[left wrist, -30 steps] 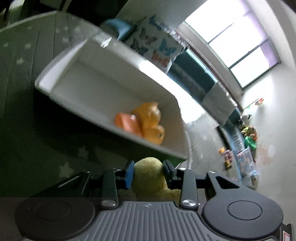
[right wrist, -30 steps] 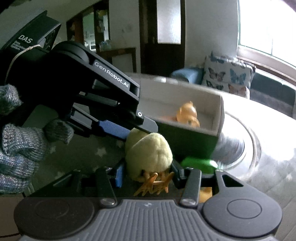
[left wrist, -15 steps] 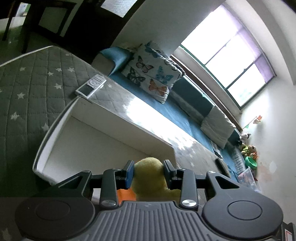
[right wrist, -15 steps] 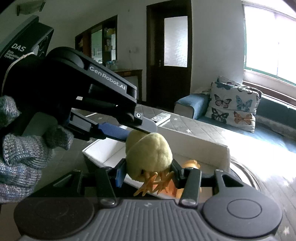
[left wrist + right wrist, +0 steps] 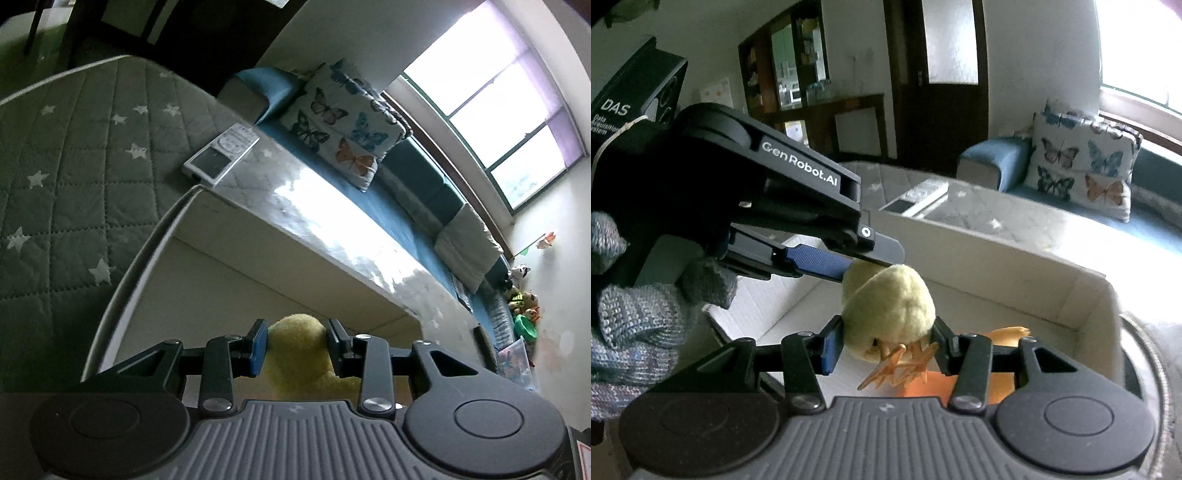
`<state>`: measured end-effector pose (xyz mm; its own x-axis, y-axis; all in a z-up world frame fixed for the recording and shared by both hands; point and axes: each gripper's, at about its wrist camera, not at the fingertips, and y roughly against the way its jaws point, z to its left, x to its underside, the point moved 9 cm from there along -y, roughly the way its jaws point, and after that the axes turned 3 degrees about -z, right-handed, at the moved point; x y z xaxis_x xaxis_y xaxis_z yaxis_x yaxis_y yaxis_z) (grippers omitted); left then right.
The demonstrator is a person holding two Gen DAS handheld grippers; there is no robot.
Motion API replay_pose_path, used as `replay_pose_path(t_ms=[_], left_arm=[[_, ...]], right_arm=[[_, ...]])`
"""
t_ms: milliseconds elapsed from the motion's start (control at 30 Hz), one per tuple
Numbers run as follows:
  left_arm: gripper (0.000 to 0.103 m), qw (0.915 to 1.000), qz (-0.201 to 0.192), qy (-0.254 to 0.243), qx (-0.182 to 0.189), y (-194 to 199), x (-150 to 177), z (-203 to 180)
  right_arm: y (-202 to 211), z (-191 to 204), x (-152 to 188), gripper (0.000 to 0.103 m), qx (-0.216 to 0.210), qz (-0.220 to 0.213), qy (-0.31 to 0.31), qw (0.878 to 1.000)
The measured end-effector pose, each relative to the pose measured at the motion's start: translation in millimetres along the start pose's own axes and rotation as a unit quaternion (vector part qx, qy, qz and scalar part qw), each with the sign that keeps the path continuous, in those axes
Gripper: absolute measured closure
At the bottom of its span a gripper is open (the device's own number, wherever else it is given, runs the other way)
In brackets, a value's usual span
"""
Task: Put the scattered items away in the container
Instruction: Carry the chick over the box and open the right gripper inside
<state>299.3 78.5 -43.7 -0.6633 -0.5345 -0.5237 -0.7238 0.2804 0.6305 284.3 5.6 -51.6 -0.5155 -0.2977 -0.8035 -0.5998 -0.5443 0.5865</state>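
Observation:
A yellow plush chick (image 5: 886, 306) with orange feet hangs over the open white box (image 5: 997, 251). My right gripper (image 5: 886, 345) is shut on its lower body. My left gripper (image 5: 297, 343) is shut on the same chick (image 5: 299, 354), coming in from the left of the right wrist view, where its blue-padded finger (image 5: 816, 260) meets the chick's top. Orange toys (image 5: 1008, 332) lie in the box behind the chick. In the left wrist view the box's white inner wall (image 5: 258, 266) fills the middle, and the chick hides the floor of the box.
The box stands on a grey quilted star-pattern surface (image 5: 74, 166). A white remote (image 5: 221, 153) lies just beyond the box's far rim. A butterfly pillow (image 5: 343, 125) rests on a blue sofa behind. A gloved hand (image 5: 628, 321) holds the left gripper.
Both grippers have risen with the chick from low beside the box's outer wall to above its open top. Both stay shut on the chick.

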Motion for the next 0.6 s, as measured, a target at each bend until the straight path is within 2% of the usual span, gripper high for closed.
replay_pose_path(t_ms=[267, 600], left_arm=[[0.066, 0.9996, 0.021, 0.012, -0.015, -14, 2, 20], [0.067, 0.9996, 0.020, -0.003, -0.017, -7, 6, 19]], right_arm=[[-27, 5, 14, 0.053, -0.003, 0.036, 0.005, 0.999], [-22, 6, 16, 0.052, 0.005, 0.038, 0.005, 0.999]])
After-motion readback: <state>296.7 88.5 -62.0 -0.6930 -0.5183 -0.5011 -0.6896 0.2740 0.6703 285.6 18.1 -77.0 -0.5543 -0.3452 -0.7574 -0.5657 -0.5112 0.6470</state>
